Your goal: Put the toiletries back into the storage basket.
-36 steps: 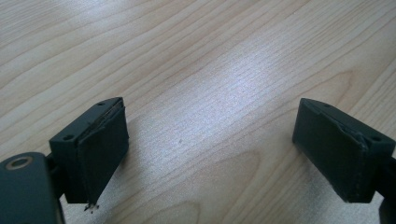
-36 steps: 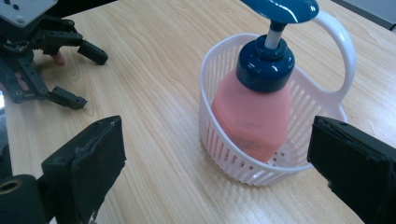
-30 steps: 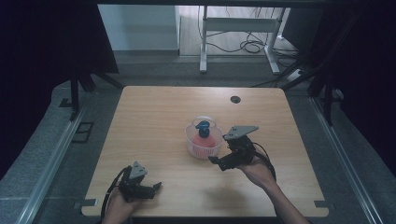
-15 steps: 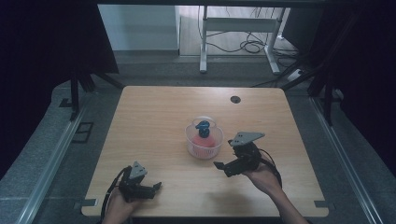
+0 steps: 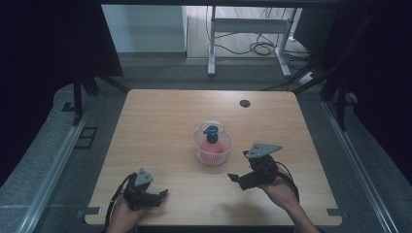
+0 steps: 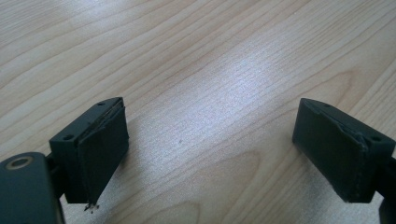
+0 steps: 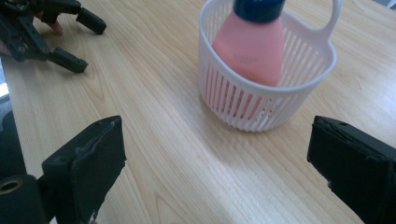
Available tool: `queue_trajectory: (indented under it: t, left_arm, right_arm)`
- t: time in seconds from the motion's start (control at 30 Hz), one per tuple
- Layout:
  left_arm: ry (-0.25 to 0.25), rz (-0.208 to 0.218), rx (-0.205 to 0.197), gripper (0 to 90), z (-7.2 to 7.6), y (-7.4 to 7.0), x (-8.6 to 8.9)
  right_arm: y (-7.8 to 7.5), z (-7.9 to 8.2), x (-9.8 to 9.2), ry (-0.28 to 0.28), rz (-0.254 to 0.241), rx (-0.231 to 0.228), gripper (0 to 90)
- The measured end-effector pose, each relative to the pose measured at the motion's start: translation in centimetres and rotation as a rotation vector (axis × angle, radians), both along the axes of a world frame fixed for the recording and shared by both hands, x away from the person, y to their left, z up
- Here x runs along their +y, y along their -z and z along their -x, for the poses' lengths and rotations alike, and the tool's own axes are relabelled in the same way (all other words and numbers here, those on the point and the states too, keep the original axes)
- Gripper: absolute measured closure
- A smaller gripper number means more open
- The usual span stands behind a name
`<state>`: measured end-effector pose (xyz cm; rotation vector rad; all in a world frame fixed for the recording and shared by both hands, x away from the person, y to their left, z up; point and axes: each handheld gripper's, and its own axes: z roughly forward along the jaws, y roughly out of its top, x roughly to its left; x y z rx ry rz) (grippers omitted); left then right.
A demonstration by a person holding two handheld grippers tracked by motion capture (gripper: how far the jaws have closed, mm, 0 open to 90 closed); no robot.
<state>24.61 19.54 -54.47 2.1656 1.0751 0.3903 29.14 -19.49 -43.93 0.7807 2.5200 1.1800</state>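
A white slotted basket (image 5: 200, 150) with a loop handle stands mid-table. Upright inside it is a pink bottle (image 5: 212, 144) with a blue cap. In the right gripper view the basket (image 7: 261, 105) and bottle (image 7: 250, 46) lie just ahead, a little right of centre. My right gripper (image 5: 236, 180) hovers to the basket's near right, open and holding nothing, with its jaws (image 7: 217, 158) wide apart. My left gripper (image 5: 163, 196) rests near the front left edge, open over bare wood (image 6: 210, 149). It also appears far off in the right gripper view (image 7: 89, 45).
The wooden table (image 5: 155, 121) has a black cable hole (image 5: 244, 103) at the back right. Its front edge runs just below both hands. Beyond the far edge stand a white desk frame (image 5: 211, 43) and loose cables on the floor.
My right gripper has drawn back from the basket toward the near edge and slightly right. The left gripper, basket and bottle have stayed put.
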Motion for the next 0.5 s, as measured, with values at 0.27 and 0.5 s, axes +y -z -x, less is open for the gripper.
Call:
queue_trajectory:
  t: [0.27, 0.5]
  left_arm:
    - [-0.002, 0.001, 0.001, 10.3, 0.0, 0.0, 0.0]
    - [-0.003, 0.002, 0.001, 10.3, 0.0, 0.0, 0.0]
  right_arm:
    - [0.8, 0.7, -1.2, 0.021, -0.003, 0.008, 4.1]
    - [1.1, 1.3, -2.0, 0.035, 0.003, 0.001, 4.1]
